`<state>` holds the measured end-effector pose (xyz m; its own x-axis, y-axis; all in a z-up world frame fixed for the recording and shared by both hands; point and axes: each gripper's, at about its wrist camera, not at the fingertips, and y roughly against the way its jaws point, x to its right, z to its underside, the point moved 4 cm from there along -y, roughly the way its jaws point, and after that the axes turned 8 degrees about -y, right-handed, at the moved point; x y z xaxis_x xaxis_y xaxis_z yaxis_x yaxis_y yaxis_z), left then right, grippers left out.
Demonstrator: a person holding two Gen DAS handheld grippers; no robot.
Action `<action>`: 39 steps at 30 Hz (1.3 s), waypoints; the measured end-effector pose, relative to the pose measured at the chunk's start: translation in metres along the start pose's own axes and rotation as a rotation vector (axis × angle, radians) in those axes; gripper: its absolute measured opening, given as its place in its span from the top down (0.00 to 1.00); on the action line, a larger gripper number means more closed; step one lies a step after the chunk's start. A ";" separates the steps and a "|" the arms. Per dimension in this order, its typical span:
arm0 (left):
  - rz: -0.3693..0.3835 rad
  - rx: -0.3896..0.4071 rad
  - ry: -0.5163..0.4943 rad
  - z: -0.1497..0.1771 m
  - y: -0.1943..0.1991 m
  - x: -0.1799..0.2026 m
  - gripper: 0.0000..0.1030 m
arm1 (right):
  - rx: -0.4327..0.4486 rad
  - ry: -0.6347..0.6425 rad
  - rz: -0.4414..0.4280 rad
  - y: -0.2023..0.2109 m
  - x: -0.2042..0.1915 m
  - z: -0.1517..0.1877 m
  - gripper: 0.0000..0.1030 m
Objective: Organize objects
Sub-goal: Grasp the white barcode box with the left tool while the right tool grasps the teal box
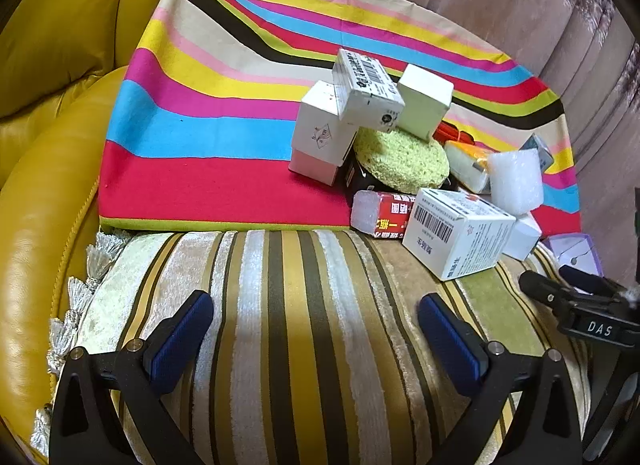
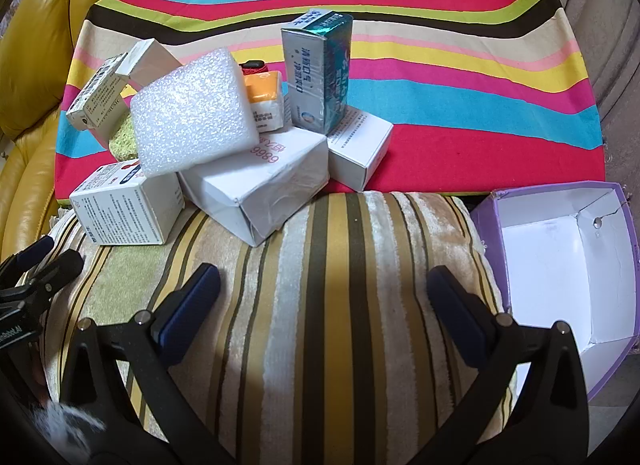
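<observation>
A heap of small boxes lies where a rainbow-striped cushion (image 1: 200, 113) meets a gold-striped cushion (image 1: 304, 325). In it are a barcode box (image 1: 456, 231), a green sponge (image 1: 402, 157), a white foam block (image 2: 192, 113), a teal carton (image 2: 320, 73) standing upright and a white wrapped box (image 2: 260, 189). An empty purple box (image 2: 568, 265) sits at the right. My left gripper (image 1: 316, 329) is open over the gold cushion, short of the heap. My right gripper (image 2: 324, 301) is open too, nothing between its fingers.
A yellow leather armrest (image 1: 52, 145) rises on the left. Pinkish upholstery (image 1: 520, 5) backs the cushions. The rainbow cushion's left half (image 1: 180, 169) holds nothing. In the left wrist view the other gripper's tips (image 1: 568, 289) show at the right edge.
</observation>
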<state>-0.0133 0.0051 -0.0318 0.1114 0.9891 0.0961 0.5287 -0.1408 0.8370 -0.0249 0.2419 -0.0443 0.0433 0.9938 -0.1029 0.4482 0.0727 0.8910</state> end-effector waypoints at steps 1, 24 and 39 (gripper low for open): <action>-0.013 0.000 -0.009 0.000 0.001 0.002 0.00 | 0.001 0.000 0.001 0.001 0.000 0.001 0.00; -0.046 0.295 -0.081 -0.075 0.031 0.011 0.27 | 0.157 -0.056 -0.159 0.025 0.025 -0.015 0.00; -0.111 0.236 -0.096 -0.106 -0.006 0.008 0.32 | 0.346 -0.032 -0.143 0.037 -0.004 -0.080 0.00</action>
<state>-0.1046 0.0183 0.0214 0.1148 0.9921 -0.0498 0.7220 -0.0489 0.6901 -0.0800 0.2474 0.0249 -0.0165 0.9721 -0.2340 0.7264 0.1725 0.6653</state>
